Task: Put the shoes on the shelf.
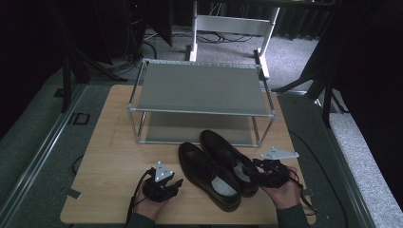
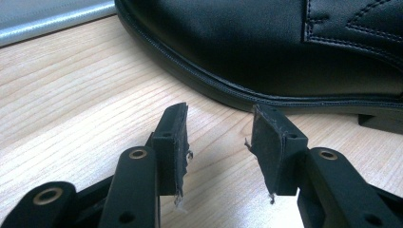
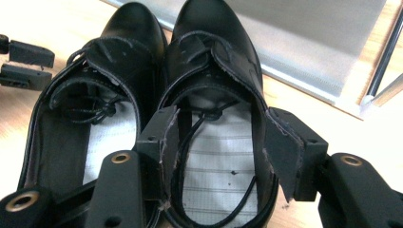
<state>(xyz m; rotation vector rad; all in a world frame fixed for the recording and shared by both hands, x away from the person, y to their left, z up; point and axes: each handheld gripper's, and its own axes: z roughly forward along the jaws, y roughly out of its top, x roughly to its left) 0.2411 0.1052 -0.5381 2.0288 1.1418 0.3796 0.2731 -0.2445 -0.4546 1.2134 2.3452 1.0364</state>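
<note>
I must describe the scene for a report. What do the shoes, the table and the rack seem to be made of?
Shoes: probably smooth black leather, slight sheen, stitched seams. Table: light wood or a wood-look top, visible grain. Rack: seemingly metal tubes, grey matte shelves.

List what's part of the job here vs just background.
In play: left shoe, right shoe, two-tier rack, left claw, right claw.
Background: table, white desk frame, floor cables.

No text, label, brand, number or sign can be read on anything in these pictures.
</note>
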